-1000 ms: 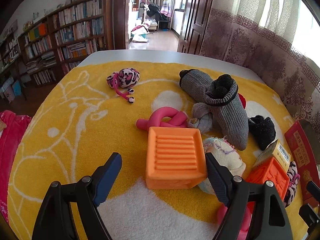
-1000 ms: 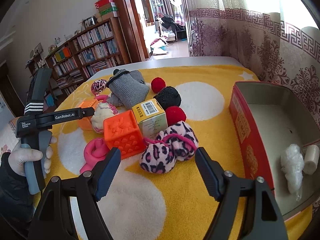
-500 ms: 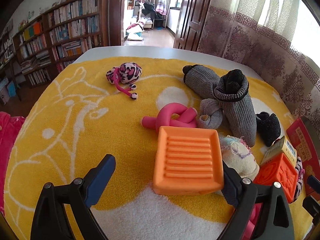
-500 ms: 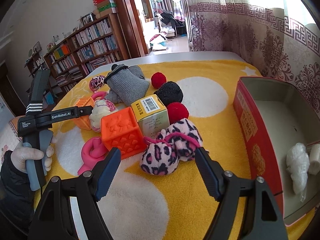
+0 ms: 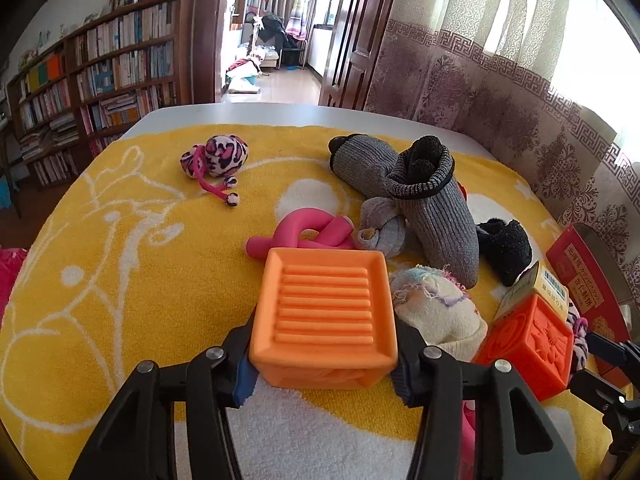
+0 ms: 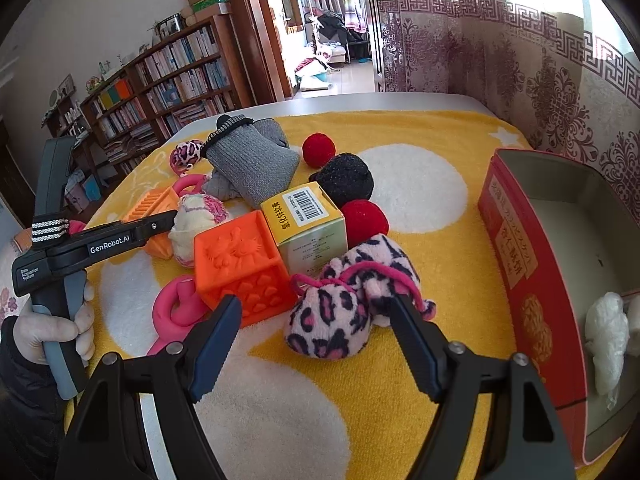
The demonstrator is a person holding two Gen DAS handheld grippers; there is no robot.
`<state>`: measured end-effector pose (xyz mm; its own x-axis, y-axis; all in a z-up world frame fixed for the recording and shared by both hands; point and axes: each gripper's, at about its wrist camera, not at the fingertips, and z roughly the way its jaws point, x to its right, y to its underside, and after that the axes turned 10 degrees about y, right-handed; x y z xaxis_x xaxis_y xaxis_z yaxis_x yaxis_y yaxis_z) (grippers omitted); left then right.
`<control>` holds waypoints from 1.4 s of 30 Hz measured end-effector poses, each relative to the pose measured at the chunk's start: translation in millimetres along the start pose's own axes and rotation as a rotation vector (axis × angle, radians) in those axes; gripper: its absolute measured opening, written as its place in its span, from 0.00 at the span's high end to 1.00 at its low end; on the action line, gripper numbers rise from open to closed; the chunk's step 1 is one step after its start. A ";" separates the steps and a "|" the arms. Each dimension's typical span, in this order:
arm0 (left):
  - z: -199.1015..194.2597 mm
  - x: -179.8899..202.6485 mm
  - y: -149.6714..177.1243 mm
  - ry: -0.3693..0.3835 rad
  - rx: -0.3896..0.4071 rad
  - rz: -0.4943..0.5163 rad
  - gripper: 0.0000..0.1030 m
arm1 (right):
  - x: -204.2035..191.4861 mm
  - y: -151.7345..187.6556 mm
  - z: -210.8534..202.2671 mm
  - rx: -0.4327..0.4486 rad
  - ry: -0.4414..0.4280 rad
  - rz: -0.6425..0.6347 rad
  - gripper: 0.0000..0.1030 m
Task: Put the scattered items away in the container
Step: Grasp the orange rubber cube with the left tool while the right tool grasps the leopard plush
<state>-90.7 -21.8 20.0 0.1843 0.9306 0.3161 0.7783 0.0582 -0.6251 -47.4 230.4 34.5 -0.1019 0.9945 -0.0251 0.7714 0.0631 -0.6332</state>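
My left gripper (image 5: 322,376) is shut on the ribbed orange block (image 5: 326,312), one jaw on each side of it, low over the yellow blanket; the block also shows in the right wrist view (image 6: 154,204). My right gripper (image 6: 316,344) is open and empty, just in front of the leopard plush (image 6: 344,304). The red container (image 6: 532,280) stands open at the right with white wrapped items (image 6: 606,328) inside. An embossed orange cube (image 6: 240,260), a yellow-green box (image 6: 308,224), red balls (image 6: 362,220) and grey socks (image 5: 432,204) lie in the pile.
A pink knotted tube (image 5: 308,232), a cream knit ball (image 5: 436,312), a black sock ball (image 6: 344,178) and a second leopard plush (image 5: 216,156) lie on the blanket (image 5: 120,260). Curtains run along the right. A bookshelf stands at the far left.
My left gripper moved forward around the ribbed orange block and closed on it. My right gripper edged closer to the leopard plush and stayed open.
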 end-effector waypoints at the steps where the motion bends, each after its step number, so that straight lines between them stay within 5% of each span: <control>1: -0.5 -1.1 0.2 0.004 0.001 -0.005 0.47 | 1.9 0.2 1.8 -0.008 0.012 0.006 0.23; 13: 13.9 0.8 4.9 -0.033 -0.053 0.014 0.47 | 10.6 -0.7 32.3 -0.088 0.052 0.050 0.23; 15: 12.3 -6.3 3.8 0.002 -0.044 -0.021 0.47 | 8.2 0.5 30.8 -0.070 0.063 0.036 0.25; 19: 8.4 -7.8 4.6 0.016 -0.030 -0.033 0.48 | 7.7 1.2 20.6 -0.040 0.034 0.033 0.50; 22: 1.8 -7.4 4.1 0.014 -0.008 -0.035 0.48 | 7.9 2.2 9.8 -0.005 0.023 0.029 0.54; 32: -28.9 2.1 -4.3 0.006 0.081 -0.051 0.48 | 22.1 -1.7 -34.2 0.116 0.003 0.044 0.55; 42: -38.0 63.7 -6.3 0.066 0.079 0.046 0.48 | 100.7 -4.4 -75.1 0.231 0.138 0.201 0.55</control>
<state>-61.2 23.4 71.2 0.2598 0.9072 0.3309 0.7192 0.0468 -0.6932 -13.9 336.6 92.9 0.1361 0.9880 -0.0728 0.6034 -0.1410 -0.7849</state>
